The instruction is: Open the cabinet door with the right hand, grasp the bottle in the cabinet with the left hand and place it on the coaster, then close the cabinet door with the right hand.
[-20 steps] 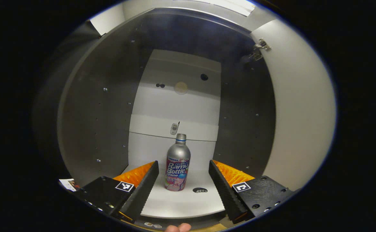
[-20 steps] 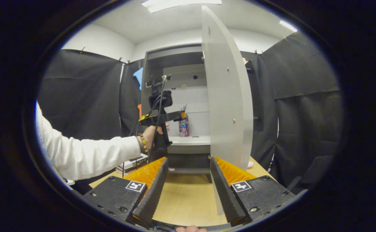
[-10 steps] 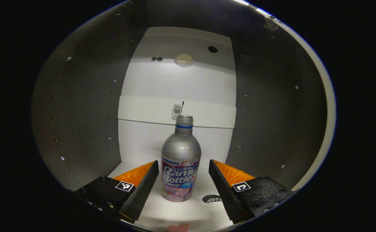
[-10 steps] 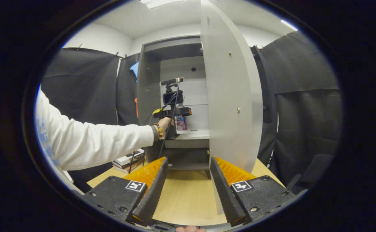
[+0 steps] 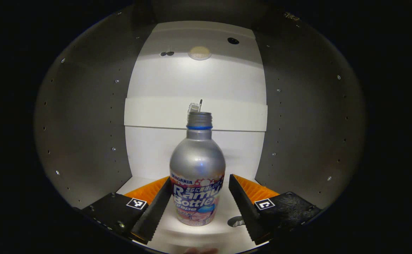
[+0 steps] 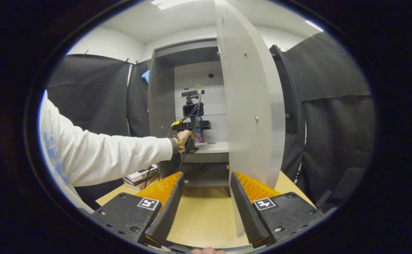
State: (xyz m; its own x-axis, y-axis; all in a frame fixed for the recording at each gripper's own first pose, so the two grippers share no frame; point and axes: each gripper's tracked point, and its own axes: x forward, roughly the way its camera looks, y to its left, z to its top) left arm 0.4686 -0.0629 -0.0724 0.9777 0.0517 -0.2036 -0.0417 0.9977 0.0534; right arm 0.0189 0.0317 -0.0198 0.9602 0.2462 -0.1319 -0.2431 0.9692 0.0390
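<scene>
The silver metal bottle with a printed label (image 5: 197, 176) stands upright on the white cabinet shelf (image 5: 206, 231), between the spread fingers of the left gripper (image 5: 197, 208), with a sliver of room on each side and grey peg-holed walls well clear. Since a moment ago the bottle looms larger, the gripper having pushed deeper in. The right gripper (image 6: 206, 208) hangs open and empty over the pale wooden table (image 6: 206, 215), beside the edge of the open grey cabinet door (image 6: 252, 106).

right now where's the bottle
In the left gripper view the bottle stands upright on the white cabinet shelf, between the left gripper's open fingers, which do not press on it.
</scene>
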